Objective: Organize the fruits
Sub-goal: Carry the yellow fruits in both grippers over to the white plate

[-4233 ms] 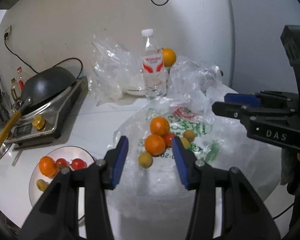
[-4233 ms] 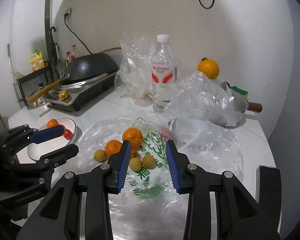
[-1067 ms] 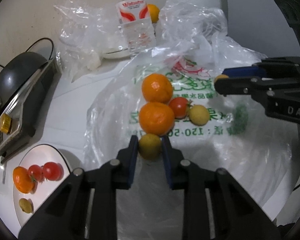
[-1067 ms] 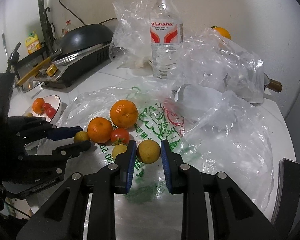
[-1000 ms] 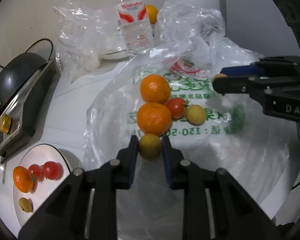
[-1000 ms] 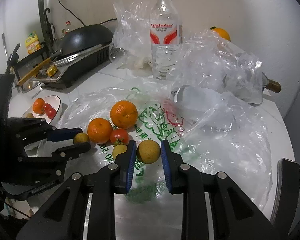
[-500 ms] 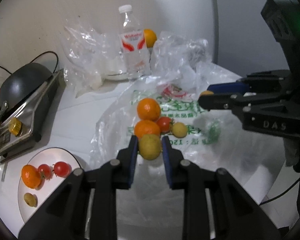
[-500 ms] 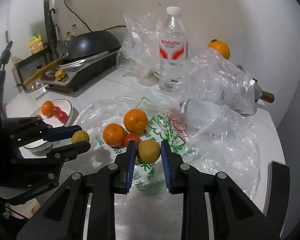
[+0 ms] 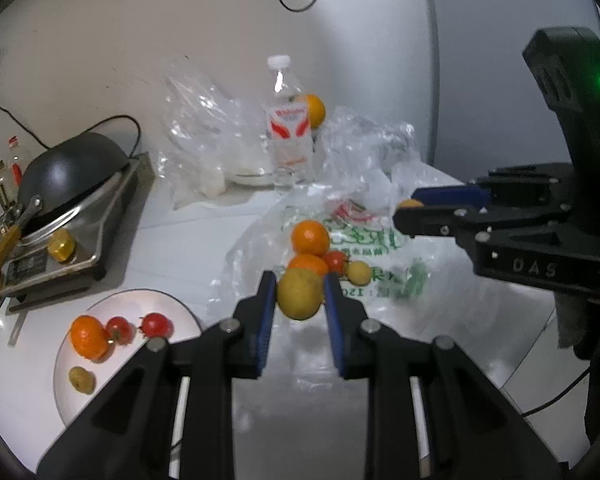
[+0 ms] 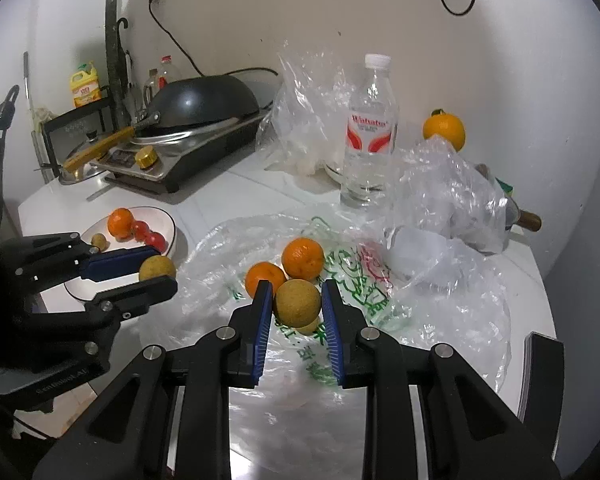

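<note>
Each hand-held gripper pinches a fruit — left hand-held gripper [image 9: 300, 294] a round yellow-green fruit [image 9: 300, 295], right hand-held gripper [image 10: 296, 303] a round brownish-yellow fruit [image 10: 297, 302] — above the white worktop [image 9: 180, 252].

A water bottle [image 10: 369, 132] stands near a wok [image 10: 204, 102] on its stove [image 10: 180, 160].

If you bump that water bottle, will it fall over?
Probably, yes. The bottle stands tall and narrow on a small base, so a knock near the cap would likely tip it. It looks mostly empty, so it is likely light and easy to shove. Being round, it would probably roll once down, perhaps into the crinkly plastic bags beside it.
</note>
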The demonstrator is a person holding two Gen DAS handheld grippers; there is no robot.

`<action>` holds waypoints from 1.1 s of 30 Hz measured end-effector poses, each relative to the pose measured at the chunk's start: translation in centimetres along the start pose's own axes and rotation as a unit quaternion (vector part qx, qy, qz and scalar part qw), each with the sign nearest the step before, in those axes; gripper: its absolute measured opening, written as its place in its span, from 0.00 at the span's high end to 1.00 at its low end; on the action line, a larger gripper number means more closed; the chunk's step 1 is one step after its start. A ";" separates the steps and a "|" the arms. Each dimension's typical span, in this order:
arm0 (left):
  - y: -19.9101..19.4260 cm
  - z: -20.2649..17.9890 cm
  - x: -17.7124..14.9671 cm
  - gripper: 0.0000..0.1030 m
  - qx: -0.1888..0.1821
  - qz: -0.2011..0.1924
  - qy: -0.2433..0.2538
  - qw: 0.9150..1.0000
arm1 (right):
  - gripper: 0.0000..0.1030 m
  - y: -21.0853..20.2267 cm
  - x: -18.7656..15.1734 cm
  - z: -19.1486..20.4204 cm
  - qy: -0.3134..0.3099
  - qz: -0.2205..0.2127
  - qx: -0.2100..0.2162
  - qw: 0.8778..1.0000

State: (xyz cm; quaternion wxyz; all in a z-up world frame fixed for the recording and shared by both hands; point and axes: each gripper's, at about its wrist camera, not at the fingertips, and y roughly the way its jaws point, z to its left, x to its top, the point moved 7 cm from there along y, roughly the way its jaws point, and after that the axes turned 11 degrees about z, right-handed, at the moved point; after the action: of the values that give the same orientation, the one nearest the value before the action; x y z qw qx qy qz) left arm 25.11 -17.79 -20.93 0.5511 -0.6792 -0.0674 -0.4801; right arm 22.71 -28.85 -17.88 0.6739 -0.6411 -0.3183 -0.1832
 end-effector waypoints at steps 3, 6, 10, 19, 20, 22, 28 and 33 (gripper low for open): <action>-0.7 0.5 -0.3 0.76 0.007 -0.005 -0.005 1.000 | 0.74 -0.5 0.1 0.8 -0.004 -0.004 -0.001 1.000; -1.7 1.1 -0.6 0.76 0.016 -0.015 -0.009 1.000 | 0.74 -0.9 0.4 1.6 -0.011 -0.010 -0.002 1.000; -3.0 2.3 -0.9 0.76 0.029 -0.030 -0.019 0.999 | 0.74 -1.5 0.9 2.6 -0.017 -0.021 -0.003 1.000; -5.6 5.0 -2.2 0.76 0.056 -0.063 -0.046 0.995 | 0.74 -2.1 1.7 5.1 -0.028 -0.040 0.011 0.999; -5.9 5.3 -2.4 0.76 0.058 -0.068 -0.048 0.995 | 0.74 -2.0 1.7 5.4 -0.028 -0.041 0.013 0.999; -6.4 5.7 -2.7 0.76 0.059 -0.074 -0.049 0.994 | 0.74 -1.9 2.0 5.9 -0.030 -0.044 0.015 0.998; -7.6 7.3 -3.8 0.76 0.071 -0.096 -0.063 0.991 | 0.74 -2.2 2.8 7.5 -0.035 -0.062 0.025 0.997; -8.2 9.2 -4.8 0.76 0.088 -0.103 -0.089 0.987 | 0.74 -1.8 3.3 8.8 -0.040 -0.066 0.040 0.996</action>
State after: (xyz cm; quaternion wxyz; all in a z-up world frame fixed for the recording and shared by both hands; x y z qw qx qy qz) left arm 22.77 -5.05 -18.20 0.5482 -0.6572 -0.2284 -0.4641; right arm 22.24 -19.91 -14.61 0.6720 -0.5981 -0.3937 -0.1888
